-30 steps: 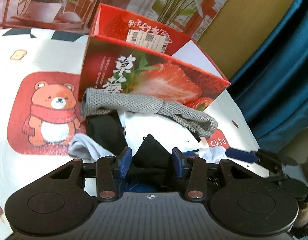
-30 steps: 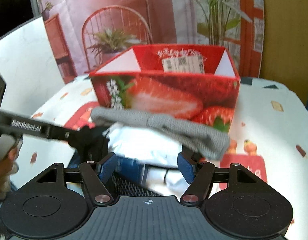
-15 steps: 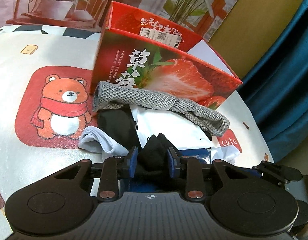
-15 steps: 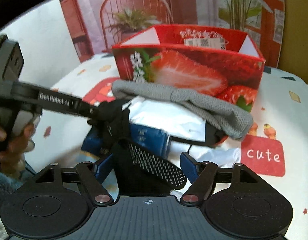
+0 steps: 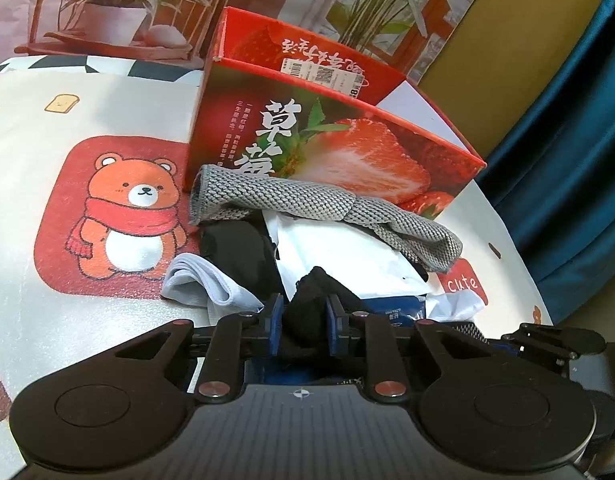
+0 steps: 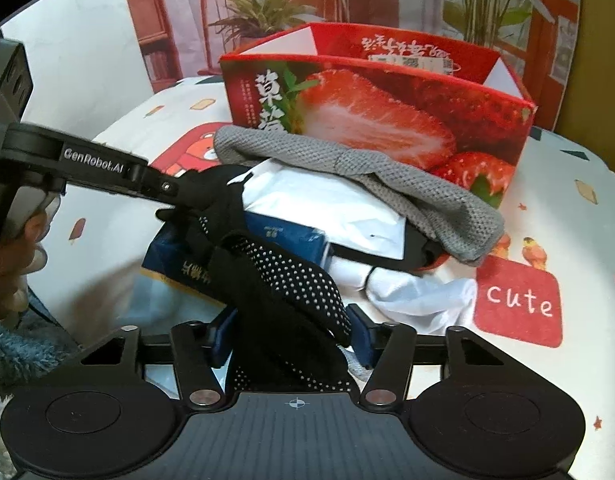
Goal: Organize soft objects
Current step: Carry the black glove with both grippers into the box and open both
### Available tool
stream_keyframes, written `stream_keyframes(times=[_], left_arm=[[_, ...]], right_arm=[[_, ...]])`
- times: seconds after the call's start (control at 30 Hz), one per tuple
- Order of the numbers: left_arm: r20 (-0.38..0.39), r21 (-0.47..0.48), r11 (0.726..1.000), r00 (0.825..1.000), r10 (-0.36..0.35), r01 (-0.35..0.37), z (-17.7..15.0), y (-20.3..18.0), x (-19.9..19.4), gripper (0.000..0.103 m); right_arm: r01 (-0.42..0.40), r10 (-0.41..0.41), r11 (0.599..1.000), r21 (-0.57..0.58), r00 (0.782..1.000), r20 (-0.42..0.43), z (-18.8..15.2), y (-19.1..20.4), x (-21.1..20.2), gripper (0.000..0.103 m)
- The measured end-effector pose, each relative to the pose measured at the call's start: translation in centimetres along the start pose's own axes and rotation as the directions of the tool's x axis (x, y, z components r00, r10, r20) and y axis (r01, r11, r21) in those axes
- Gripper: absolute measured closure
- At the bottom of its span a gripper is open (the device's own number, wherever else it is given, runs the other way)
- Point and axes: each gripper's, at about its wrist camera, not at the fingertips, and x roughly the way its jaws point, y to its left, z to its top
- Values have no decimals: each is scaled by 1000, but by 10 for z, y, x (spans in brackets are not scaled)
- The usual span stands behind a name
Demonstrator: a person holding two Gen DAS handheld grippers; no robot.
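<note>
**Desk:** What did you have on the black dotted glove (image 6: 291, 280)?

**Me:** Both ends. My right gripper (image 6: 291, 330) was pinched on its dotted cuff, and my left gripper (image 5: 305, 320) was pressed together on the other end of the same black fabric, at the near edge of the pile. In the right wrist view the glove ran from the left gripper's tips down toward my right one, raised above the pile in front of the strawberry box (image 6: 387, 108).

**Desk:** And the pile?

**Me:** It lay against the front wall of the box. A grey knitted cloth (image 5: 327, 204) was draped along the top, touching the box. Under it I saw a white packet (image 5: 339, 252), with a blue packet (image 6: 283, 236) just in front of that, further from the box. A black garment (image 5: 239, 248) and a white sock (image 5: 203, 284) sat at the pile's left side in the left wrist view. More white cloth (image 6: 423, 296) spilled out on the side away from the bear.

**Desk:** Surface?

**Me:** The worktop (image 5: 35, 200) carried a printed cover: a bear picture (image 5: 131, 216) left of the box, a red "cute" patch (image 6: 519, 304) near the white cloth.
</note>
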Motion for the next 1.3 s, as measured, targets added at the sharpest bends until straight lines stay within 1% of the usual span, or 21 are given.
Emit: stream_keyframes(times=[0.2, 0.3, 0.47, 0.53, 0.63, 0.7, 0.77, 0.97, 1.13, 1.3], left_arm=[[0, 14, 1000, 1000, -2, 2, -1, -2, 2, 82], [-2, 27, 1000, 1000, 1, -1, -2, -3, 2, 83], [-3, 38, 999, 1000, 6, -5, -2, -4, 3, 84], [-2, 37, 999, 1000, 2, -2, -2, -3, 3, 85], [2, 35, 999, 1000, -1, 1, -2, -4, 2, 86], [9, 40, 999, 1000, -2, 1, -1, -5, 1, 89], [17, 51, 999, 1000, -2, 1, 1, -8, -1, 90], [89, 67, 998, 996, -13, 7, 15, -13, -19, 90], [156, 80, 997, 988, -14, 1, 38, -20, -34, 90], [241, 88, 996, 970, -6, -16, 72, -30, -43, 91]], right_arm=[[4, -5, 999, 39, 1000, 12, 3, -10, -4, 61], [6, -7, 998, 62, 1000, 15, 3, -13, -4, 61], [-9, 6, 992, 127, 1000, 27, 4, -21, -5, 65], [-16, 12, 989, 149, 999, 33, 5, -24, -6, 67], [-23, 14, 983, 181, 999, 51, 6, -27, -8, 73], [-30, 16, 978, 205, 997, 69, 9, -29, -8, 80], [-31, 13, 977, 211, 996, 87, 13, -29, -8, 83], [-35, 6, 982, 183, 987, 160, 33, -29, -15, 85], [-32, -1, 989, 142, 975, 224, 58, -29, -21, 85], [-22, -9, 995, 101, 955, 296, 97, -35, -27, 85]])
